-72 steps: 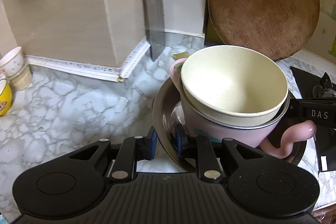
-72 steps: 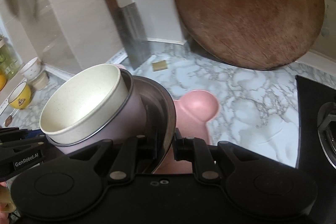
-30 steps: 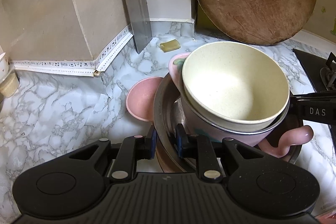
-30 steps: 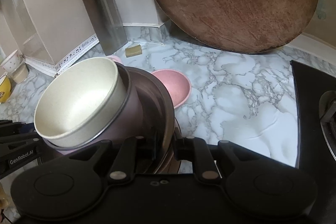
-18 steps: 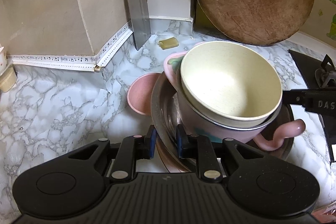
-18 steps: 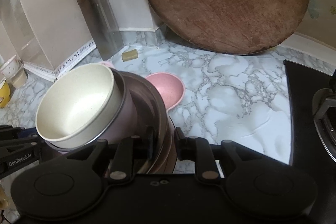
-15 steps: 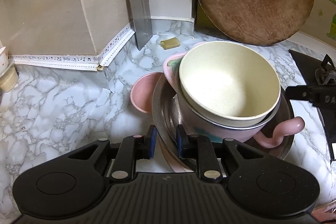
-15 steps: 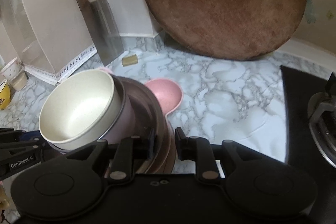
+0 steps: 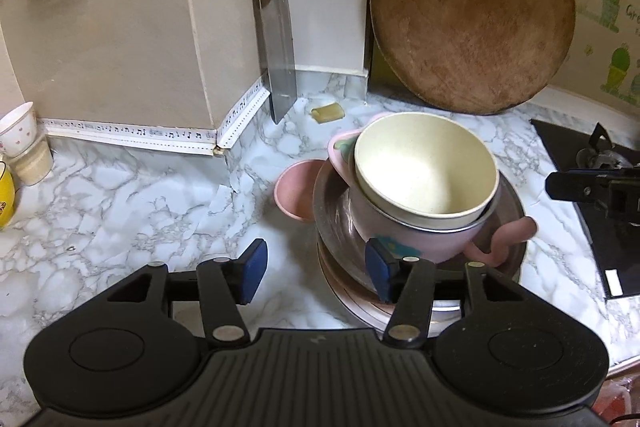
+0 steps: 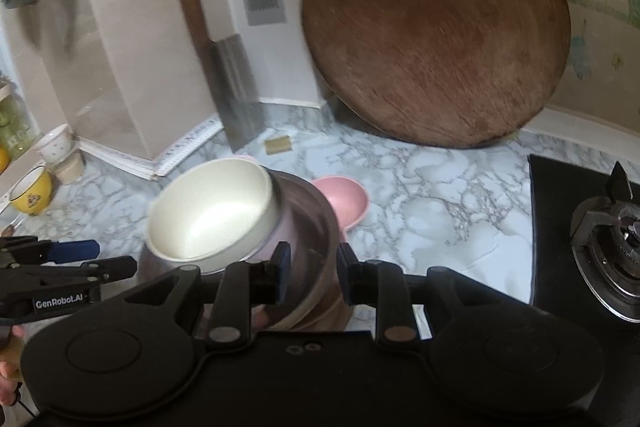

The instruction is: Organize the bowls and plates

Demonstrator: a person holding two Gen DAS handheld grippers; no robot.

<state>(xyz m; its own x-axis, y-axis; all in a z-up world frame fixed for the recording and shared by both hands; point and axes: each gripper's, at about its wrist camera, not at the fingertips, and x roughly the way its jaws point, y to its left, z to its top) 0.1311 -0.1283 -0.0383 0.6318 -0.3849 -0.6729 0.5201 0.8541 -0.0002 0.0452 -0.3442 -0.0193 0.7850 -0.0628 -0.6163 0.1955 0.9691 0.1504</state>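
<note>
- Resting on the marble counter (image 9: pixel 120 195), the stack sits in front of the round wooden board (image 9: pixel 472 11) — a cream bowl (image 9: pixel 426 169) inside a pink cup (image 9: pixel 404 231), on a steel plate (image 9: pixel 332 211).
- Left gripper (image 9: pixel 316 263) has its jaws spread wide — they hold nothing.
- Right gripper (image 10: pixel 312 273) has its jaws apart on both sides of the plate rim, not pressing it.
- A small pink bowl (image 9: pixel 294 191) lies just beside the stack.

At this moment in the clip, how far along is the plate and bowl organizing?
Done: the cream bowl sits nested in the pink cup on the steel plate, stacked on the marble counter. In hand: nothing; the left hand-held gripper and right hand-held gripper are open. Left: the pink bowl lies beside the stack.
</note>
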